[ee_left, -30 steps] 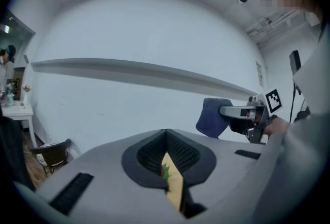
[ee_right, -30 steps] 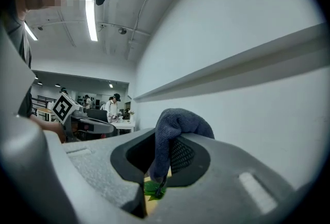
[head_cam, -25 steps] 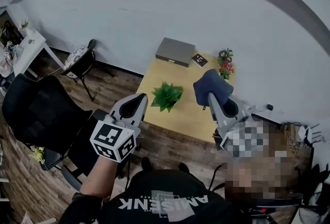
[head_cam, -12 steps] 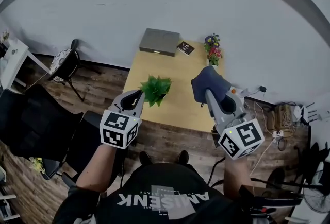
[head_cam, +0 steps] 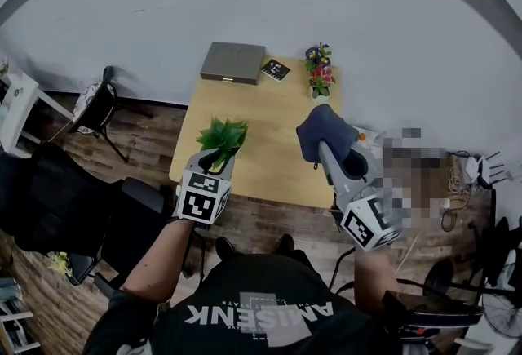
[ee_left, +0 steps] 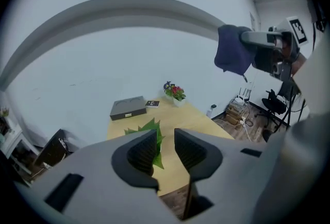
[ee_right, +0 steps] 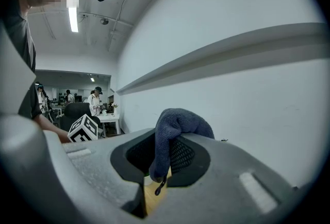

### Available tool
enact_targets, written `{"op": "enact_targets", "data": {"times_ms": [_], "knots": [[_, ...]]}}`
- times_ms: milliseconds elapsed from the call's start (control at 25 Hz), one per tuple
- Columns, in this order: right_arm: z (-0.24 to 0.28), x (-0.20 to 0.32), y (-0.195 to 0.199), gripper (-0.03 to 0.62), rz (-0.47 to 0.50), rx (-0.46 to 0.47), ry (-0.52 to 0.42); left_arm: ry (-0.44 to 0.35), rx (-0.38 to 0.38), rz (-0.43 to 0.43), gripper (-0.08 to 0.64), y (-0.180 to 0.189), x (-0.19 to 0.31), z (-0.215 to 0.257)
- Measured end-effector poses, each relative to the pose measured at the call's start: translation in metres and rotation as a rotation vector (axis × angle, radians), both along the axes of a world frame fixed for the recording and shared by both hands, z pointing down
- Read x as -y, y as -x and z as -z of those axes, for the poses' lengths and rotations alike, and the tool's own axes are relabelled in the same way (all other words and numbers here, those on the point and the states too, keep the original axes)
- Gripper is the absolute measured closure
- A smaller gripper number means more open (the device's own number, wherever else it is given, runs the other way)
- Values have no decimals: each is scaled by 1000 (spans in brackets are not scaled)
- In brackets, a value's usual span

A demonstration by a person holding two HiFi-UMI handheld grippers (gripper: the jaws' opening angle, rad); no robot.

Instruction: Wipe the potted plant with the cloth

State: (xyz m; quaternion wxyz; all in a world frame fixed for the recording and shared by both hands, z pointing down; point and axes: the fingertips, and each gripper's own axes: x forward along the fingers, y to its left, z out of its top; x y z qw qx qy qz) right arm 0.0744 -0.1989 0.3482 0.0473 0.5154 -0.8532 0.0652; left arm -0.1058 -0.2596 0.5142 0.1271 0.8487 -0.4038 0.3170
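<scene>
A small green potted plant (head_cam: 222, 135) stands near the left front of the wooden table (head_cam: 269, 157). My left gripper (head_cam: 214, 161) hovers just in front of it, open and empty. In the left gripper view its leaves (ee_left: 153, 131) show through the gap ahead of the left gripper (ee_left: 166, 148). My right gripper (head_cam: 330, 151) is raised over the table's right side, shut on a dark blue cloth (head_cam: 325, 130). In the right gripper view the cloth (ee_right: 175, 122) bulges up out of the right gripper (ee_right: 166, 158) and a loop dangles below. The cloth (ee_left: 231, 52) also shows held high in the left gripper view.
A flat grey box (head_cam: 233, 63), a small black booklet (head_cam: 276, 69) and a pot of flowers (head_cam: 319, 73) stand along the table's far edge by the white wall. Black chairs (head_cam: 98, 104) stand on the wood floor at left. Cables and a power strip (head_cam: 457, 182) lie at right.
My left gripper has moved forward and now sits right by the plant. The right gripper keeps the cloth and has stayed over the table's right side.
</scene>
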Motion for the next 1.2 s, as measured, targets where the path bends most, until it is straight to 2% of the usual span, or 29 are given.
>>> {"op": "enact_targets", "data": {"times_ms": [200,320,520,840,960,1200], "knots": [[-15,4,-24,555,25,0,20,28,155,69,457,-12,10,-46],[-25,9,-40,555,34,11,34,68,208,82,457,-21,12,-70],[-44,17,-55,555,64,22,67,91,311,106,457,-30,22,-109],[-68,25,-70,555,98,29,100,108,375,140,463,-32,43,-141],[-77,29,-78,555,96,36,116,100,427,132,463,-32,52,-149],[-87,29,-88,555,86,44,133,125,478,122,463,-28,56,-162]]}}
